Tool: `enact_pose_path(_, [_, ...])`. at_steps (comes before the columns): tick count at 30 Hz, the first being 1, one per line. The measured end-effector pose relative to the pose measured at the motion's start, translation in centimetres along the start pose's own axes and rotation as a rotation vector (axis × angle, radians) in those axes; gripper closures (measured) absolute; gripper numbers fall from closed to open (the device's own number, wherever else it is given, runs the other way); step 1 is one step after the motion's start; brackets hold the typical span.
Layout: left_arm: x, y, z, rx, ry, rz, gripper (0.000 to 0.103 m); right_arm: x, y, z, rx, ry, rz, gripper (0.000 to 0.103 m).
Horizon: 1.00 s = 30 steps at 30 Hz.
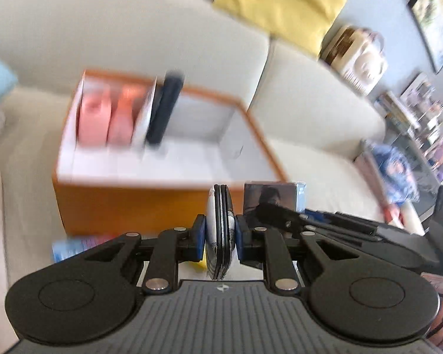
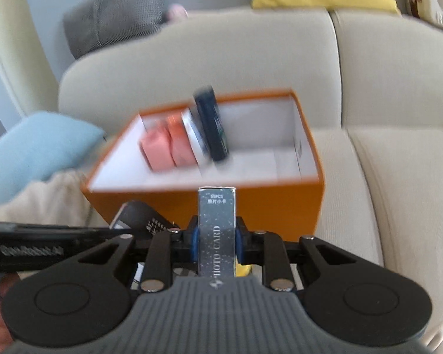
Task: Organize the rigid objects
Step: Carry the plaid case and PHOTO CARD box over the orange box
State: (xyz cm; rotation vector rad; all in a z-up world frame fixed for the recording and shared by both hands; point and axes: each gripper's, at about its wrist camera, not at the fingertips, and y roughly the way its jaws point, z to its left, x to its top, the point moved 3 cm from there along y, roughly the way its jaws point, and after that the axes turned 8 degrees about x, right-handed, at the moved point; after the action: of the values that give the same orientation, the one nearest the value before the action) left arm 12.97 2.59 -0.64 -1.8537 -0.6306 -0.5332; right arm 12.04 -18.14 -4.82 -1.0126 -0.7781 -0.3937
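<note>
An orange box (image 1: 127,203) with a white inside stands on a cream sofa; it also shows in the right wrist view (image 2: 280,206). In it stand two pink boxes (image 1: 106,118), a white item and a dark navy case (image 1: 164,109), all at the left end. My left gripper (image 1: 220,233) is shut on a thin round black-and-white compact (image 1: 220,221), held on edge in front of the box. My right gripper (image 2: 216,237) is shut on a silver photo card box (image 2: 217,230), also near the box's front wall. The right gripper shows in the left wrist view (image 1: 310,221).
A yellow cushion (image 1: 280,3) lies on the sofa back, a light blue cushion (image 2: 41,144) and a grey one (image 2: 115,20) at the left. A blue patterned bag (image 1: 395,174) lies on the seat at the right. Shelves with clutter stand at the far right (image 1: 413,109).
</note>
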Motion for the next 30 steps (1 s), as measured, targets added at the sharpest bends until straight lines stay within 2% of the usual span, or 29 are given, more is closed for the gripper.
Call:
enact_pose_path(1, [1.2,0.8,-1.1,0.003,0.0,-0.018,0.081,0.7,-0.3,0.4,0.005,-0.009,-0.018,0.08])
enact_pose_path(6, [6.1,0.0,0.2,0.003,-0.01,-0.085,0.081,5.1,-0.4,1.8,0.049,-0.043,-0.088,0.08])
enact_pose_path(9, [8.1,0.5,0.7,0.024,0.031,-0.082,0.081,7.3,0.9,2.6,0.041,-0.062,-0.11,0.08])
enact_pose_path(12, [9.6,2.6,1.4,0.036,0.092,-0.022,0.081,9.0,3.1,3.0,0.037,-0.058,-0.11,0.08])
enact_pose_path(16, [10.5,6.5,2.5,0.086,0.148,0.053,0.082,9.6,6.2,2.7,0.008,-0.042,-0.067,0.08])
enact_pose_path(23, [9.1,11.8,5.6,0.092,0.108,0.198,0.082,8.5,12.4,1.4,0.027,0.022,0.089,0.08])
enact_pose_path(30, [8.4,14.8,5.9,0.138,0.159,0.285,0.082,7.5,16.5,1.1,0.049,0.052,0.182,0.08])
